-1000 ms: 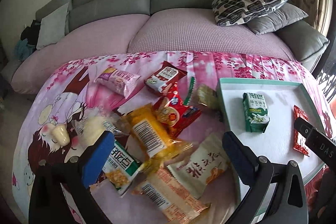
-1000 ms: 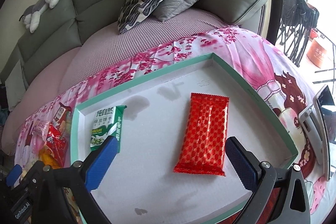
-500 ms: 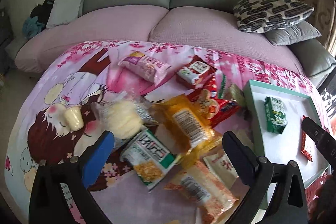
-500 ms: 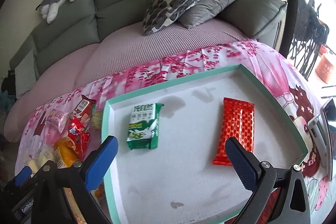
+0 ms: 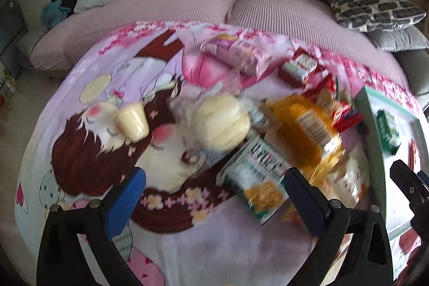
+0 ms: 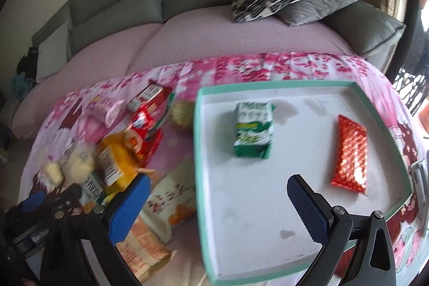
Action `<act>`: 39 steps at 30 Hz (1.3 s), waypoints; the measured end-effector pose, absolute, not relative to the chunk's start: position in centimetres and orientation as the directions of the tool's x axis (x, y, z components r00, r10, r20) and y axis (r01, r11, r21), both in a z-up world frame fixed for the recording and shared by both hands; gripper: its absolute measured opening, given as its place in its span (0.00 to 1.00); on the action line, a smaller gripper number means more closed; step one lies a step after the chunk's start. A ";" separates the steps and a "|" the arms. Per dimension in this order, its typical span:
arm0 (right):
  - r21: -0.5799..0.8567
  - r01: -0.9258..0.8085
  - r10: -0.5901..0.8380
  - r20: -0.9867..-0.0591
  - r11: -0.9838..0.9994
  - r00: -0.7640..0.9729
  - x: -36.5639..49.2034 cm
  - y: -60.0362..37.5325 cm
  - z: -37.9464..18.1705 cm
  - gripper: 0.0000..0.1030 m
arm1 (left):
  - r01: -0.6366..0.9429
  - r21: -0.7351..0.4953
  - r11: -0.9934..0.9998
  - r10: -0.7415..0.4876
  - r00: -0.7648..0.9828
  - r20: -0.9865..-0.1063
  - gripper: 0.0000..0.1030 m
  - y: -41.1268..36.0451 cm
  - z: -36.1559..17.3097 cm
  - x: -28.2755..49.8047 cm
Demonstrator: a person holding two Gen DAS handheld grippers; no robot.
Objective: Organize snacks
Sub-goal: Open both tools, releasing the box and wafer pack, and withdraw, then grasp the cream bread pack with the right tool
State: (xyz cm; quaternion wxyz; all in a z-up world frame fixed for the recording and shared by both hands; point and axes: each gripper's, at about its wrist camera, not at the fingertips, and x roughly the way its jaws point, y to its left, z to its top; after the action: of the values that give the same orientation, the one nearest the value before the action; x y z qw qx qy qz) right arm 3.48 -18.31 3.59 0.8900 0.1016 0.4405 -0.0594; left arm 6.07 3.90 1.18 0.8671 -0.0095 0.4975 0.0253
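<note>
Right wrist: green packet (image 6: 254,132), lettering seemingly illegible.

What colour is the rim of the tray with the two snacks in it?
The tray has a mint-green rim around a white inside, clearest in the right wrist view.

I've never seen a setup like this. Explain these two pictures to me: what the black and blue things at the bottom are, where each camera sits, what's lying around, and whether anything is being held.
No robot here: a person carries two handheld grippers, each with a fisheye camera looking forward along its two fingers, which bends the picture.

One picture comes from the left gripper, the other from the right gripper. The blue pads on black arms are their fingers. Both stand open and hold nothing.

Below is a pink cartoon blanket spread before a grey sofa. On it lies a heap of snack packets, among them a yellow bag and a green-and-white packet. Beside the heap sits a shallow green-rimmed tray holding a green carton and a red packet.
</note>
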 end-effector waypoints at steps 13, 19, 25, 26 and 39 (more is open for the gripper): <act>0.124 0.024 0.090 -0.824 0.992 0.559 2.1 -12.4 2.5 0.99 | -0.107 0.010 0.994 0.057 0.439 -0.897 0.99 5.5 0.0 4.7; 0.143 -0.001 0.121 -0.835 0.990 0.537 1.9 -11.7 1.7 0.89 | -0.146 -0.039 0.988 0.026 0.419 -0.907 0.99 6.6 0.0 4.8; 0.169 -0.016 0.154 -0.845 0.985 0.512 2.2 -11.5 0.7 0.83 | -0.153 -0.036 0.988 0.029 0.407 -0.913 0.99 6.6 -0.6 5.2; 0.176 -0.018 0.161 -0.849 0.984 0.504 2.2 -11.4 0.5 0.83 | -0.154 -0.036 0.987 0.030 0.407 -0.913 0.99 6.6 -0.6 5.2; 0.245 -0.103 0.265 -0.848 0.964 0.460 2.2 -9.5 -0.5 0.61 | -0.172 -0.044 0.984 0.030 0.404 -0.914 0.99 7.0 -1.2 5.7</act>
State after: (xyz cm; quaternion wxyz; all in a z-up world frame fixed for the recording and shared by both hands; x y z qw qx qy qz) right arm 2.19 -9.49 -0.48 0.8505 0.0795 0.5085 0.1080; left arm 5.71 6.98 -1.24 0.8353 -0.0654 0.5425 0.0604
